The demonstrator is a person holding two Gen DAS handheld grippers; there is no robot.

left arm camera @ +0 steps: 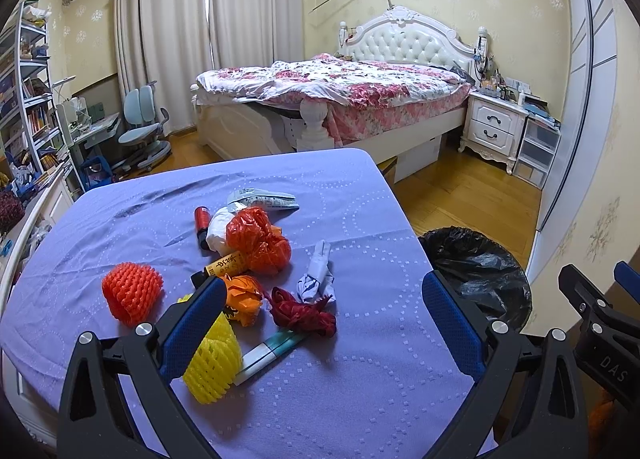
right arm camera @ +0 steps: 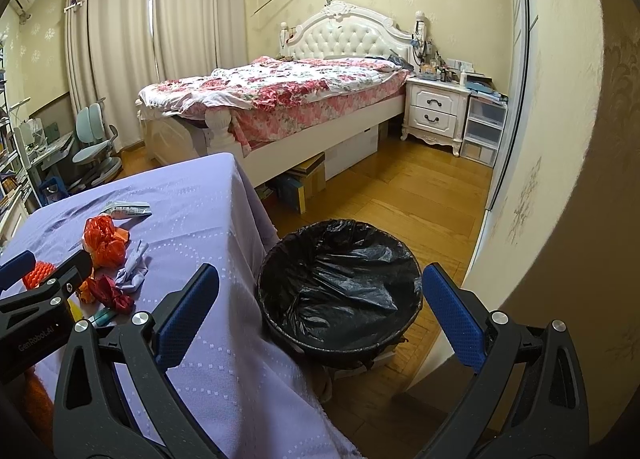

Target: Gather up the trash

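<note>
Trash lies on the purple table (left arm camera: 360,399): an orange foam net (left arm camera: 132,293), a yellow foam net (left arm camera: 214,363), an orange plastic bag (left arm camera: 258,239), a dark red wrapper (left arm camera: 304,315), a crumpled pale cloth (left arm camera: 316,275), a white-green tube (left arm camera: 272,351) and a printed packet (left arm camera: 266,199). My left gripper (left arm camera: 324,323) is open and empty above the near trash. My right gripper (right arm camera: 320,315) is open and empty above the black-lined bin (right arm camera: 340,291), which stands on the floor right of the table (right arm camera: 224,339). The bin also shows in the left wrist view (left arm camera: 476,271).
A small red bottle (left arm camera: 202,225) and a yellow-labelled bottle (left arm camera: 224,265) lie among the trash. A bed (left arm camera: 340,95), a nightstand (left arm camera: 496,127) and a desk chair (left arm camera: 142,127) stand behind. A wall (right arm camera: 560,179) is close on the right.
</note>
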